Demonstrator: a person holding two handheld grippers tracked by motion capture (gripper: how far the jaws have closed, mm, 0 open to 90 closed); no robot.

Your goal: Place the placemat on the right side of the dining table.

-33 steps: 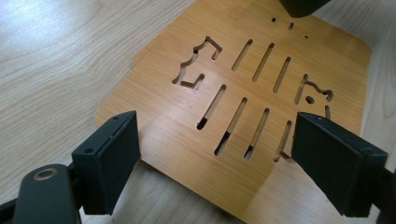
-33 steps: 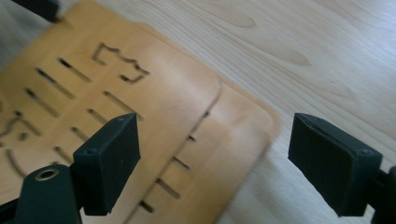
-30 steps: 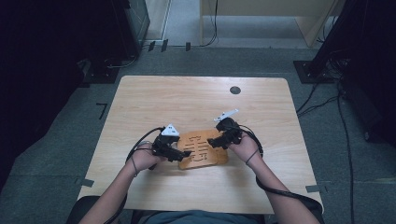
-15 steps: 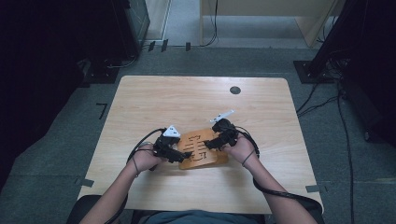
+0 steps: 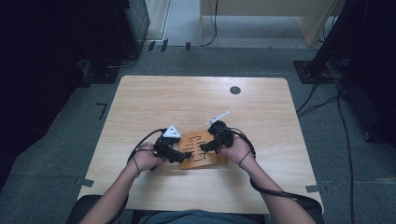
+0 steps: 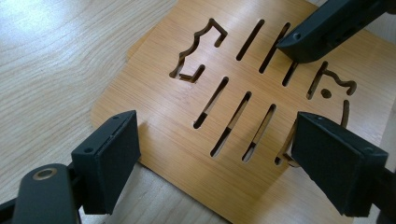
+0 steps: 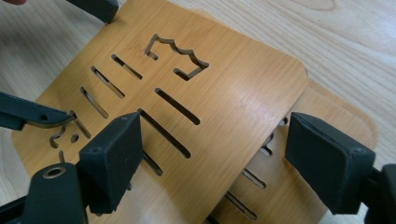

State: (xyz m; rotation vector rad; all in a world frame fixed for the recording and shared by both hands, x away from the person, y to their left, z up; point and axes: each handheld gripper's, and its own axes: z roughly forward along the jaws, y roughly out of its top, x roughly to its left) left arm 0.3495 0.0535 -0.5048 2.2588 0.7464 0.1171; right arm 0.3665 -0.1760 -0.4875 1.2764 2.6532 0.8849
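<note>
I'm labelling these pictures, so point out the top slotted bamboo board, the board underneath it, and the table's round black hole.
Top slotted bamboo board (image 7: 243, 88), right gripper view, bare face.
Lower bamboo board (image 7: 336, 116), right gripper view, exposed corner.
Round black hole (image 5: 235, 90), high view, centre.

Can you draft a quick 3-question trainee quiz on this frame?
1. True or false: two flat bamboo boards with cut-out slots lie stacked, the top one shifted off the lower one.
2. Are the jaws of the right gripper open or shut?
3. What sits near the far edge of the light wooden table? A) small dark round disc B) red cup C) metal spoon

Key: 1 true; 2 open, pads apart above the boards; 3 A, the disc.
</note>
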